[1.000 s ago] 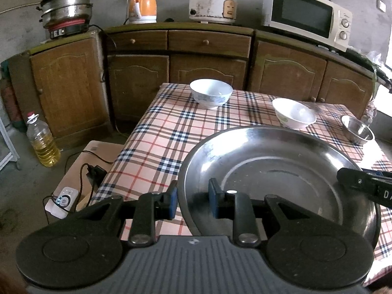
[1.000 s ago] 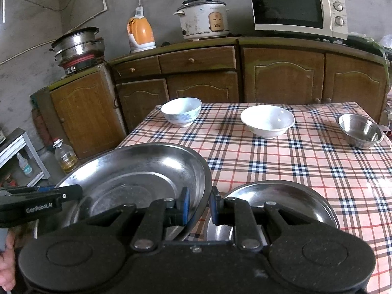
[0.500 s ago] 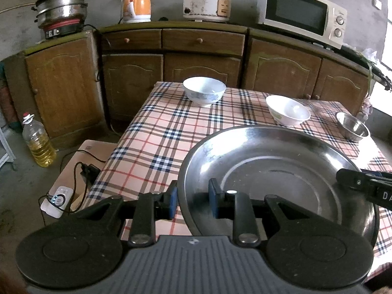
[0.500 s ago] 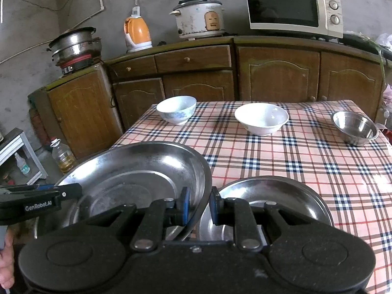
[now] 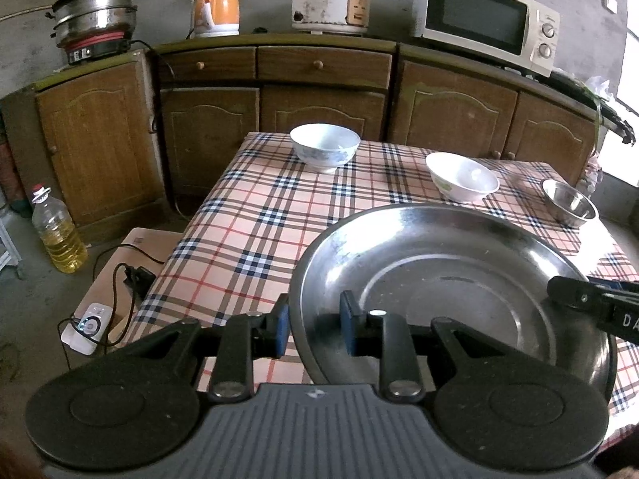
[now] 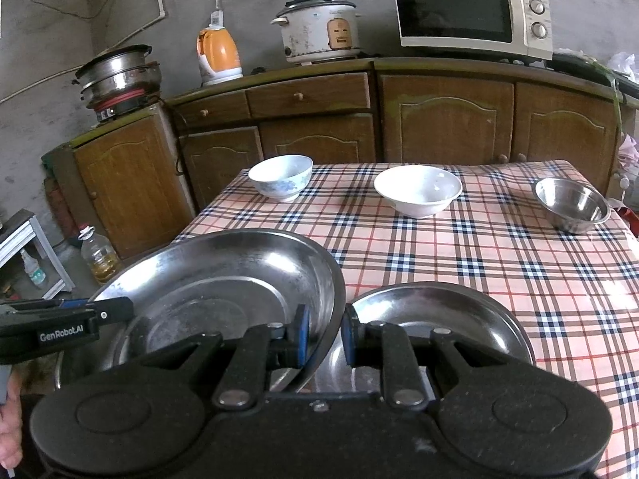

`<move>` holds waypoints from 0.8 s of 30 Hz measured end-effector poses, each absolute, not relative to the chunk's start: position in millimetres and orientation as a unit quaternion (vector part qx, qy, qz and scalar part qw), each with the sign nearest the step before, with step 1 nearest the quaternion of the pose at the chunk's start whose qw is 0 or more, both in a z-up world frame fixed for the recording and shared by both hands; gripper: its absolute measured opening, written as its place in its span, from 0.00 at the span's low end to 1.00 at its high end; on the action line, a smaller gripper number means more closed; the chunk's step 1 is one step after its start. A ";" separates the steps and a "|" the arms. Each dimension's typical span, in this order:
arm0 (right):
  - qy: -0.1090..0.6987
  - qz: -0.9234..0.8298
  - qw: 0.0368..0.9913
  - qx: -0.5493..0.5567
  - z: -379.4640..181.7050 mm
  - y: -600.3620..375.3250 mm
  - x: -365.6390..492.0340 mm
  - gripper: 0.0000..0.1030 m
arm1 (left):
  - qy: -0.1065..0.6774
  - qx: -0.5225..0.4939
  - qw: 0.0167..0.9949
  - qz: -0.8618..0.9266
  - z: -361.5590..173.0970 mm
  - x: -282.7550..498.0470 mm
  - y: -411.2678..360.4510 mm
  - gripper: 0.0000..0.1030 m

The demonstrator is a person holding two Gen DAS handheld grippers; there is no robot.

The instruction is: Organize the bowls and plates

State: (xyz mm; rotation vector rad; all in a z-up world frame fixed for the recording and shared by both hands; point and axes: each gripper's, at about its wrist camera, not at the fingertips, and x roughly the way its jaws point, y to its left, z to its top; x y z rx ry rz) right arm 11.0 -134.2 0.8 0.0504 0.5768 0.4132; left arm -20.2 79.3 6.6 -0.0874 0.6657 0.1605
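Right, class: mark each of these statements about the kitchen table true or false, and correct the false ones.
1. Both grippers pinch the rim of the large steel plate. True: the left gripper and the right gripper grip opposite edges.
2. Three bowls sit along the far side of the table. True.
3. All three bowls are steel. False: only the steel bowl is; the patterned bowl and the white bowl are not.
4. The smaller steel plate is stacked inside the large one. False: it lies on the tablecloth, beside and below it.
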 end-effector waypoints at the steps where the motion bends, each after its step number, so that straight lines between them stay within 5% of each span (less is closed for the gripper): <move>1: 0.283 0.202 0.937 0.025 0.4 -135.2 11.0 0.22 | 0.327 -0.043 0.941 0.078 6.3 -20.0 78.7 0.25; 24: 0.286 0.190 0.939 0.028 -3.1 -144.0 6.7 0.22 | 0.329 -0.043 0.941 0.067 2.6 -18.5 68.9 0.25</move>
